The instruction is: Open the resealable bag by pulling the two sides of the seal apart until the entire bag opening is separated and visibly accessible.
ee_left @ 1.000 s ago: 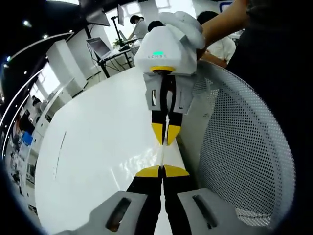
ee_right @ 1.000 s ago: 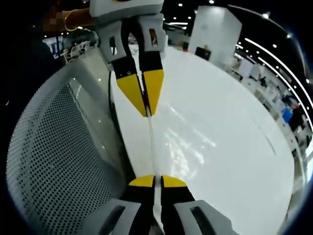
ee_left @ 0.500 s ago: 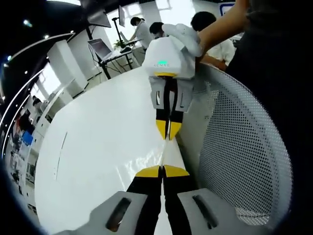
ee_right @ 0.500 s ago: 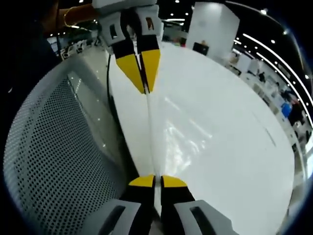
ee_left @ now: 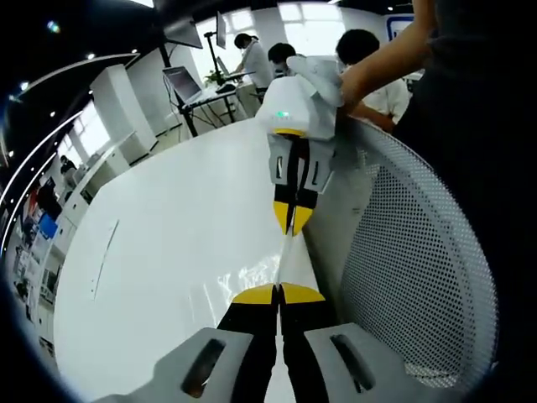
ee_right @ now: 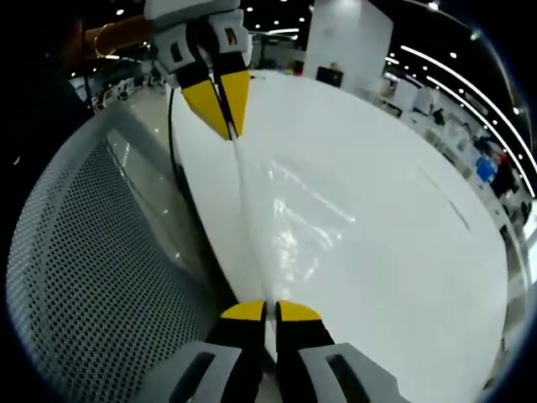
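Big white worktop [ee_left: 168, 252] takes up most of both views, glossy, w/ ceiling-light glare on it. Beside it, at the near edge, sits a white perforated mesh chair back [ee_left: 411, 269], curved, also seen in right gripper view on the opposite side [ee_right: 84, 252].

Background: open office hall, strip lights overhead, people standing near a desk w/ a laptop [ee_left: 189, 84] far behind the worktop. A person's bare forearm [ee_left: 382, 59] reaches down to the right hand-held gripper.

Resealable bag [ee_right: 289, 222]: clear plastic, hard to see, mostly told by wrinkled reflections above the worktop. Its top edge runs as a thin pale strip stretched taut between the two hand-held grippers, seen edge-on in left gripper view [ee_left: 288, 256]. Can't tell from either view whether the seal has parted.

Left hand-held gripper [ee_left: 278, 294]: yellow-tipped jaws pressed together, clamped on one end of the bag's top strip. In right gripper view it comes in from the top left [ee_right: 225, 113], jaws likewise pinched on the strip.

Right hand-held gripper [ee_right: 265, 311]: jaws closed, pinching the other end of the strip. In left gripper view it faces the camera [ee_left: 292, 220], white housing w/ a small green light, tips together on the bag edge.
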`<state>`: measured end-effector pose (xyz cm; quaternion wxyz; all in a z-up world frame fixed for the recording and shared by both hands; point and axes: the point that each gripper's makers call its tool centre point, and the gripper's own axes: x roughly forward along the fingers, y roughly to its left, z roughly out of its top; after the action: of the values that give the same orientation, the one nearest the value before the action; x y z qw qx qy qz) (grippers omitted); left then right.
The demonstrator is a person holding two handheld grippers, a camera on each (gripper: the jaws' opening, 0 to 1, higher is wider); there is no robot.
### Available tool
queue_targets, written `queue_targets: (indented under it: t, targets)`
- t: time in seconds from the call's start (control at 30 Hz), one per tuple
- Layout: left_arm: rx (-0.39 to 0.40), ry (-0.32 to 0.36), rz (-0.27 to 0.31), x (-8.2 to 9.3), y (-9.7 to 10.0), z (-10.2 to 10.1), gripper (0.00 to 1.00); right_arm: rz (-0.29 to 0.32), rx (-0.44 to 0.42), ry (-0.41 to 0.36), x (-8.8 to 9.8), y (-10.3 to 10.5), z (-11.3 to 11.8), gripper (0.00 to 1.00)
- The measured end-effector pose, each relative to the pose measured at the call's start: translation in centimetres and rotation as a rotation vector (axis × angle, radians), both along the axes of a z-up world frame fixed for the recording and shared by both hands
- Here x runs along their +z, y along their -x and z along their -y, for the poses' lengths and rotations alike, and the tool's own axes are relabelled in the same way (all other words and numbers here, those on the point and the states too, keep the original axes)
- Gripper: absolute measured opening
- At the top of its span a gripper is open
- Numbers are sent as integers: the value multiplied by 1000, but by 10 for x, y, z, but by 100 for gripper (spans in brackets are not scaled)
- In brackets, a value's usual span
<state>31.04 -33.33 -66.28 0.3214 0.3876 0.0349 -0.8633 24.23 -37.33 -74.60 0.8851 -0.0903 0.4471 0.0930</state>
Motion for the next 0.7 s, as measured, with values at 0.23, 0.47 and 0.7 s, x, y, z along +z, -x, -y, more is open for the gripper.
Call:
queue_targets:
  t: [0.23, 0.47, 0.7]
  targets:
    - [4, 2, -1, 0, -2, 0, 0, -30, 2, 15, -4, 6, 3, 0]
    - [12, -3, -1, 0, -4, -2, 0, -15, -12, 13, -2, 1, 3, 0]
    - [12, -2, 8, -4, -2, -1, 0, -31, 18, 49, -5, 3, 2, 1]
